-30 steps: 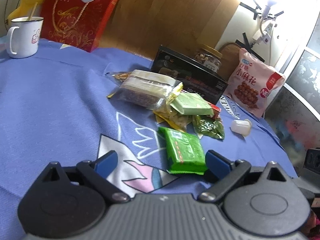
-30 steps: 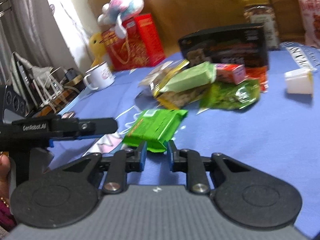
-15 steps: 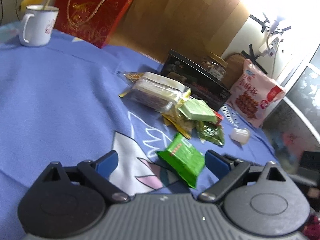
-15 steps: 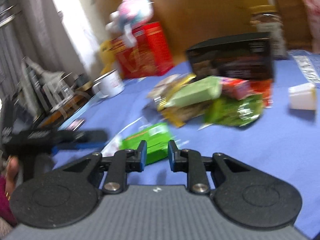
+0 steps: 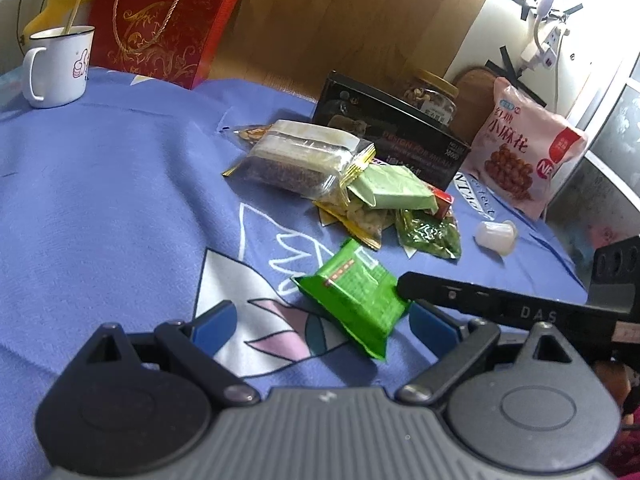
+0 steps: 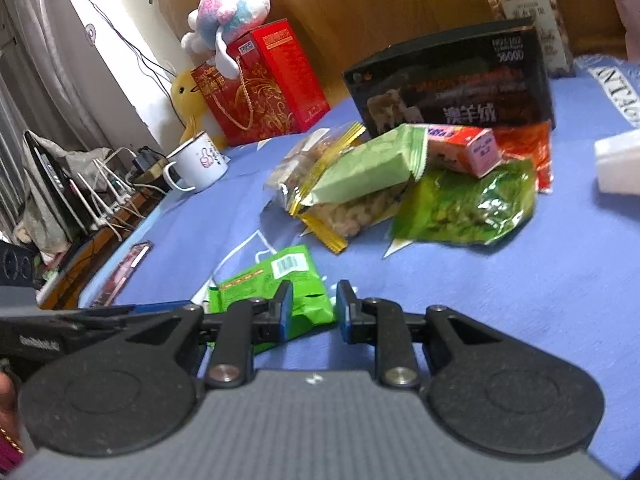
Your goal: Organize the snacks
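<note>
A bright green snack packet (image 5: 354, 298) lies on the blue cloth between the wide-open fingers of my left gripper (image 5: 320, 322). It also shows in the right wrist view (image 6: 276, 284). My right gripper (image 6: 314, 306) is nearly shut with a small gap; its tips sit at the packet's near edge, and I cannot tell if they pinch it. Its finger (image 5: 492, 300) reaches in from the right in the left wrist view. Behind lies a pile of snacks: a pale green packet (image 5: 392, 190), a clear bag (image 5: 300, 160), a dark green bag (image 5: 430, 234).
A black box (image 5: 392, 136), a nut jar (image 5: 430, 94) and a pink snack bag (image 5: 524, 152) stand at the back. A red gift box (image 5: 160, 24) and a white mug (image 5: 56, 66) stand back left. A small white cup (image 5: 496, 236) lies right.
The green packet has turned and slid closer between my left fingers. My right gripper has moved in beside it from the right, with the same small gap between its fingers.
</note>
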